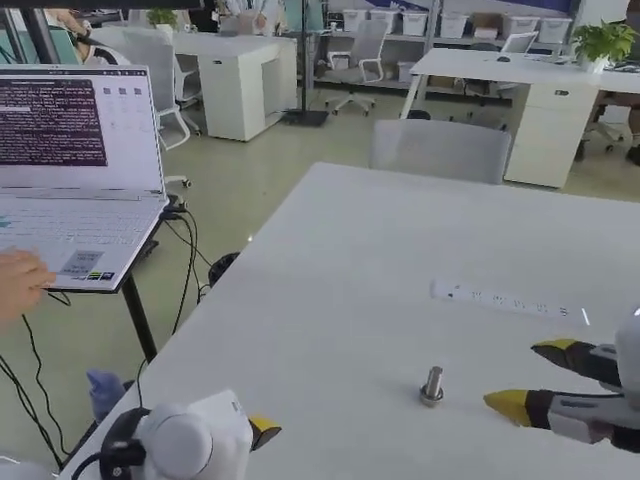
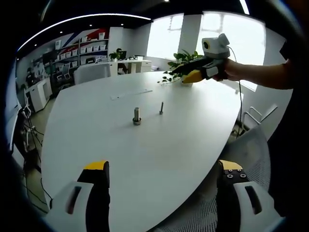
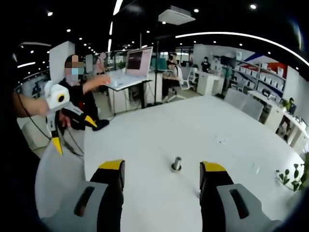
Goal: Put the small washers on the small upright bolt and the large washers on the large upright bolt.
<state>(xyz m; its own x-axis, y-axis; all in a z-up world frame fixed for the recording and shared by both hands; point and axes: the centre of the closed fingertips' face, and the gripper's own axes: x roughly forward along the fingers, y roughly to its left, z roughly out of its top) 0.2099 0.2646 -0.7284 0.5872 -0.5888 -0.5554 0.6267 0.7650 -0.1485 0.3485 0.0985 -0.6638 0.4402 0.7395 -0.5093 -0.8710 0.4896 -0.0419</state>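
Observation:
A large upright bolt (image 1: 431,386) stands on the white table (image 1: 330,300), just left of my right gripper (image 1: 520,375), which is open with nothing between its yellow tips. In the right gripper view the large bolt (image 3: 176,164) stands between and beyond the open jaws of the right gripper (image 3: 162,166). My left gripper (image 1: 262,435) hangs at the table's near left edge. The left gripper view has the left gripper (image 2: 162,169) open and empty, with the large bolt (image 2: 136,116) and a thinner small bolt (image 2: 161,108) standing side by side farther across the table.
A white power strip (image 1: 505,300) lies beyond the bolt. A laptop (image 1: 80,180) sits on a stand left of the table with a person's hand (image 1: 20,280) on it. A grey chair (image 1: 440,150) stands at the far edge. A potted plant (image 2: 176,63) stands at the table's end.

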